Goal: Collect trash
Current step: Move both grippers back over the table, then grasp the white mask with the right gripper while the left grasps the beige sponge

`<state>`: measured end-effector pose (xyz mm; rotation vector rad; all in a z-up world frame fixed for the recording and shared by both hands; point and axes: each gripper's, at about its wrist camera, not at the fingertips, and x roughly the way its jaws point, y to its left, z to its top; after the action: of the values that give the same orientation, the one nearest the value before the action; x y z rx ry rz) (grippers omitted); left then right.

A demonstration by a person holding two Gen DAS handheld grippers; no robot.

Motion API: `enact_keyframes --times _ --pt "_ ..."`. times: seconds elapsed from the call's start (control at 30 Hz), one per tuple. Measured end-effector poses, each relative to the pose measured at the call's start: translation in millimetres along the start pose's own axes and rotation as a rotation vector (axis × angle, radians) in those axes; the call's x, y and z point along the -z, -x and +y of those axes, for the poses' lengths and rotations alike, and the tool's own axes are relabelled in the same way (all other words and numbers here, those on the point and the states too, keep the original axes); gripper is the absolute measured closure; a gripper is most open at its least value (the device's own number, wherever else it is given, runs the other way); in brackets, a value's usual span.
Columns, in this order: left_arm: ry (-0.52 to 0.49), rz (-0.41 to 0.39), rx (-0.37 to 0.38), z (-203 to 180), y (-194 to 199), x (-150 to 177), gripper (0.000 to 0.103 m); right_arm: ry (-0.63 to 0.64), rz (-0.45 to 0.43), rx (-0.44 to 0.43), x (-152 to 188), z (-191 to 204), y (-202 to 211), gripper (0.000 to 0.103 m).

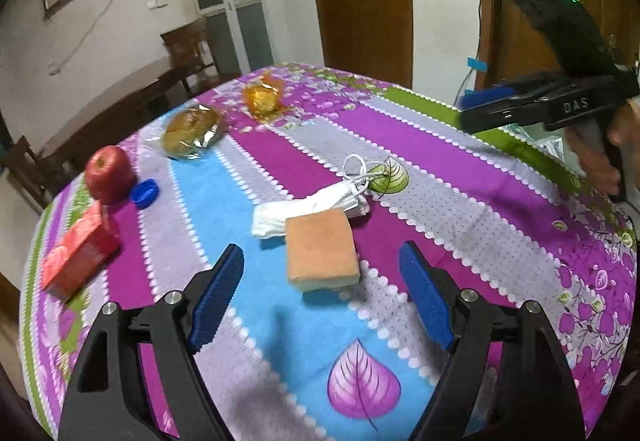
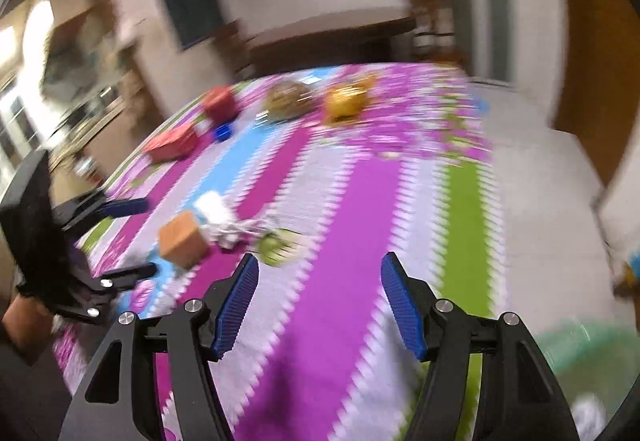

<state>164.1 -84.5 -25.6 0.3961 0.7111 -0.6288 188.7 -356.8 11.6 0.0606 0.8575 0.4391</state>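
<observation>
**Both grippers hovering empty-handed over the cluttered surface**

Left wrist view: the left gripper [image 1: 322, 295] is hanging above the patterned surface [image 1: 460, 225] with its fingers [image 1: 218, 297] spread wide and gripping nothing. Taking the orange sponge block [image 1: 322, 249] as the landmark, it is lying just ahead of the finger gap. A folded white mask [image 1: 308, 211] is touching the sponge's far edge, its ear loops trailing beyond. Farther behind the sponge, a wrapped bun [image 1: 192, 132] and a crumpled amber wrapper [image 1: 262, 97] are sitting near the far edge. Well to the sponge's left are a red apple [image 1: 109, 173], a blue bottle cap [image 1: 145, 193] beside it, and a red carton [image 1: 78, 251]. The right gripper [image 1: 492, 109] is showing far right of the sponge, held off the cloth.

Right wrist view: this view is smearing heavily with motion. The right gripper [image 2: 320, 301] is also holding its fingers released and empty, over bare cloth to the right of the sponge [image 2: 182, 243]. A green bin [image 2: 592, 357], probably for trash, is peeking in at the lower right.

Risks: the mask is overlapping the sponge, so a grab there could be dragging both. The thin wrappers are likely slipping flat under the pads. A fast swing may be knocking the apple rolling.
</observation>
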Motion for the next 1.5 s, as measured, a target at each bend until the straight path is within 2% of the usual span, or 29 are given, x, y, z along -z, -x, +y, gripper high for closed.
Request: enact_keyframes --times 0.03,0.1,0.23,0.47,0.57,0.63,0.7,0.73,0.8,0.97,1.17,1.37,1.5 --pt "-0.004 0.011 0.005 1.5 -4.9 2.3 0.027 0.053 0.024 -0.021 -6.0 6.9 -12.0 0.038" --pt "0.003 0.038 -0.001 2.4 -16.3 0.5 0.035 0.181 0.065 -0.045 -20.1 20.8 -34.7 0.038" --pt "0.026 0.078 0.046 5.5 -30.3 0.5 0.064 0.256 0.117 -0.123 -41.6 27.8 -65.0 0.038" --pt "0.057 0.073 0.068 9.8 -8.2 11.4 0.066 0.385 0.153 -0.248 -50.8 56.9 -80.7 0.038" --pt "0.087 0.07 0.076 16.3 7.2 21.3 0.066 0.45 0.185 -0.248 -46.7 76.0 -93.9 0.039" --pt "0.114 0.071 0.067 22.2 12.9 25.5 0.066 0.469 0.206 -0.232 -44.3 83.3 -102.6 0.044" --pt "0.127 0.07 0.049 26.1 15.6 26.8 0.066 0.483 0.234 -0.201 -39.7 90.8 -114.4 0.057" --pt "0.133 0.07 0.036 27.7 16.9 27.6 0.066 0.499 0.215 -0.174 -36.9 94.4 -114.4 0.061" --pt "0.142 0.069 0.012 30.2 18.8 27.9 0.066 0.505 0.206 -0.145 -30.8 98.6 -111.4 0.075" --pt "0.154 0.051 -0.055 26.6 22.2 25.0 0.066 0.434 0.145 -0.037 -3.6 102.6 -87.0 0.075" --pt "0.21 0.024 -0.134 16.3 33.3 22.3 0.066 0.173 0.028 0.09 43.6 109.2 -29.9 0.075" --pt "0.267 -0.031 -0.228 -2.4 43.5 9.8 0.066 0.015 -0.204 0.268 76.4 133.8 37.7 0.075" --pt "0.267 -0.077 -0.315 -18.3 48.3 0.4 0.066 -0.02 -0.323 0.326 88.2 147.9 62.6 0.075"
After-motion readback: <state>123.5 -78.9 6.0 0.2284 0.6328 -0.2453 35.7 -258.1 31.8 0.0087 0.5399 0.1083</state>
